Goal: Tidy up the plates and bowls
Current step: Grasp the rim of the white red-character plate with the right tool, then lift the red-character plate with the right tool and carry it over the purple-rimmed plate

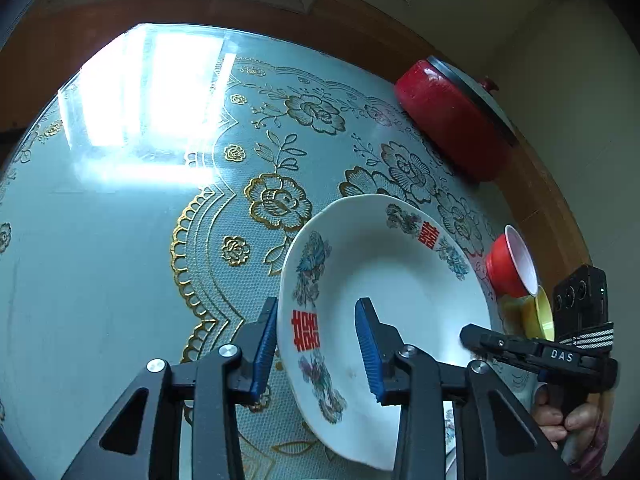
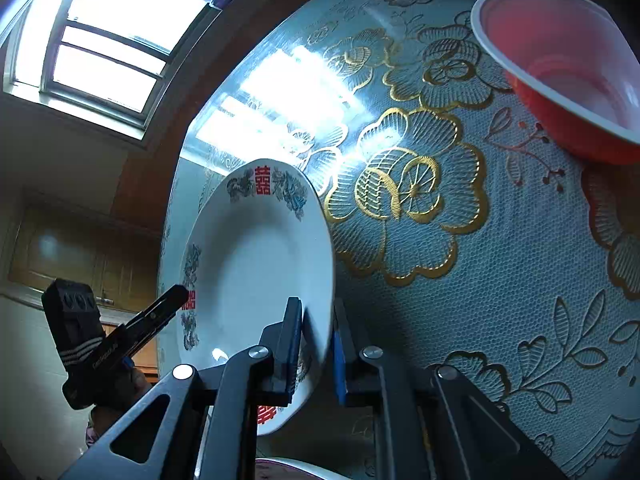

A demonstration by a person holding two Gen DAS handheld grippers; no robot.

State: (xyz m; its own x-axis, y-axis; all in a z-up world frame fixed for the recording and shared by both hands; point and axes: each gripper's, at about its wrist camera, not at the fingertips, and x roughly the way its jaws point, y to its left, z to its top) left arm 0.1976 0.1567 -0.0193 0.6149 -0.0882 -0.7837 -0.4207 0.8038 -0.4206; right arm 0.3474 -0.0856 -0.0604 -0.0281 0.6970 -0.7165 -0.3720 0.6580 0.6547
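The white plate (image 1: pixel 384 320), printed with red double-happiness characters, was tilted above the flowered tablecloth (image 1: pixel 120 240). The right gripper (image 2: pixel 318 344), marked "DAS", was clamped on its rim; the left gripper (image 1: pixel 316 344) straddled the opposite rim, jaws apart. A red bowl (image 1: pixel 510 266) sat beside the plate.

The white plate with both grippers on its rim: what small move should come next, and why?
Probably close the left gripper fully on the rim. The right gripper already pinches the white plate at its opposite edge, while the left's blue pads still straddle the rim with a gap. The plate looks tilted, so a second firm hold should steady it.
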